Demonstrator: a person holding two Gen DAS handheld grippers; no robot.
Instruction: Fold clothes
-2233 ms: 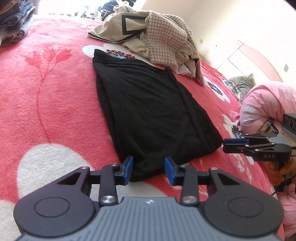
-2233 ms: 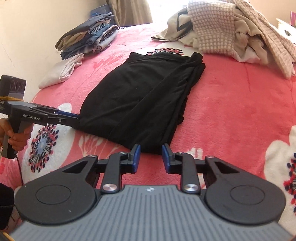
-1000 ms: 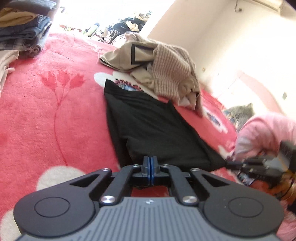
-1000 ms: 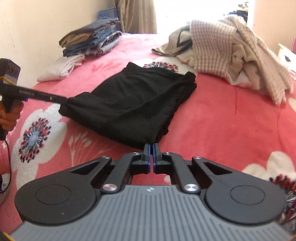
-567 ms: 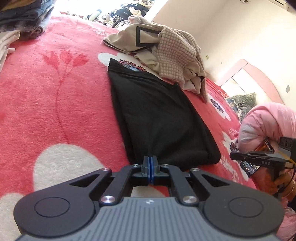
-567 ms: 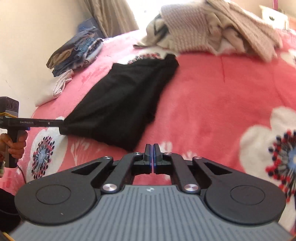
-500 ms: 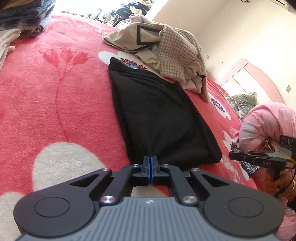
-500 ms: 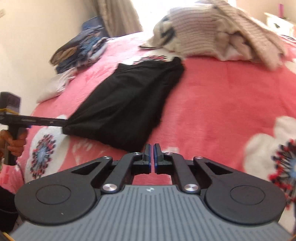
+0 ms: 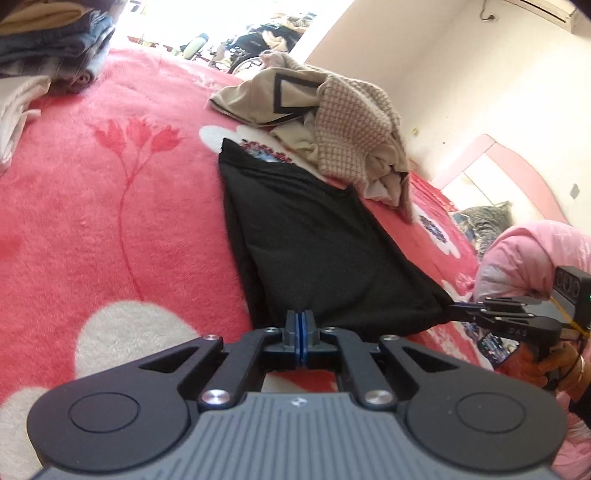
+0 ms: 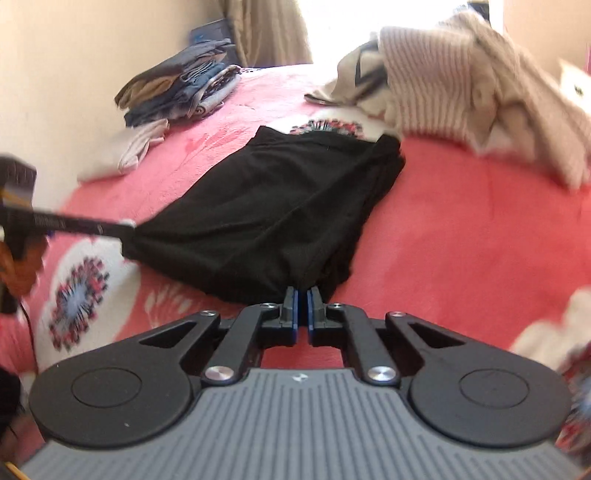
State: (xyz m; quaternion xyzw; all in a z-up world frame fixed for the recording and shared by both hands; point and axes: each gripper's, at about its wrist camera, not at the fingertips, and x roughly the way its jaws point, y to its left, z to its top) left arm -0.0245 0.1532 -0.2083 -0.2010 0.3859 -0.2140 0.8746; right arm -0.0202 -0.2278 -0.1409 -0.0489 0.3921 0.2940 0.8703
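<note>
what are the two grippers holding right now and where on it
Both hold the folded black garment by its near edge: the left gripper pinches one near corner, the right gripper the other.

Red floral blanket (image 9: 110, 221), pink headboard (image 9: 517, 173) against cream wall (image 9: 443, 74), dark patterned pillow (image 9: 484, 221), pink quilt (image 9: 532, 247) at right, beige curtain (image 10: 269, 33) beside bright window (image 10: 369, 22)

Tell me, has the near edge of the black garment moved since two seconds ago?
Yes. The black garment's near corners are pinched by the left gripper and the right gripper and lifted off the red blanket.
</note>
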